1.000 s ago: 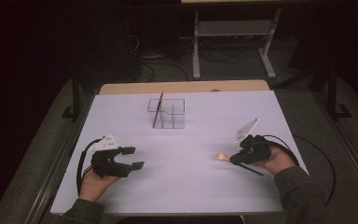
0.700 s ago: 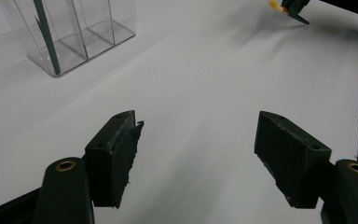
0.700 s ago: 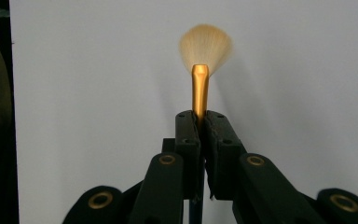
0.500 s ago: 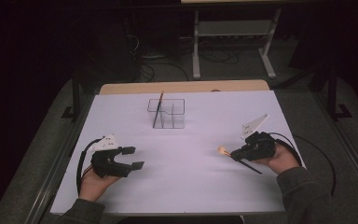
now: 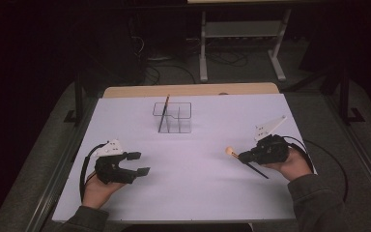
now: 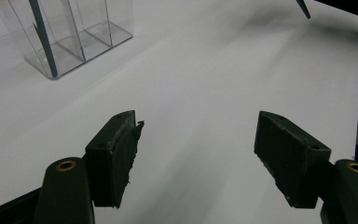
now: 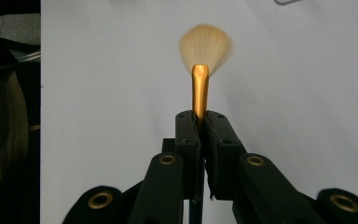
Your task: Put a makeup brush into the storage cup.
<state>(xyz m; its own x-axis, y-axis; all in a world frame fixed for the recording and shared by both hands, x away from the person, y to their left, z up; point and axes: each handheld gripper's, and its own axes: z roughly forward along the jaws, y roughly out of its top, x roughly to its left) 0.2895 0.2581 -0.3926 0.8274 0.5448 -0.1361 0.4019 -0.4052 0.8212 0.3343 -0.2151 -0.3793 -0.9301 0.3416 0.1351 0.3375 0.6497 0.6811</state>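
right claw (image 5: 241,156) drifted right | clamps gold-ferruled fan brush (image 7: 200,84) | left claw (image 6: 196,154) gapes, rubbery pads bare

The left gripper (image 6: 198,154) holds its two black jaws wide apart above the white table (image 6: 205,79), with nothing between the pads. At the upper left stands a clear divided organizer (image 6: 81,39), and a dark slim stick (image 6: 42,39) leans in its nearest compartment. Another dark tip (image 6: 303,8) pokes in at the top right.
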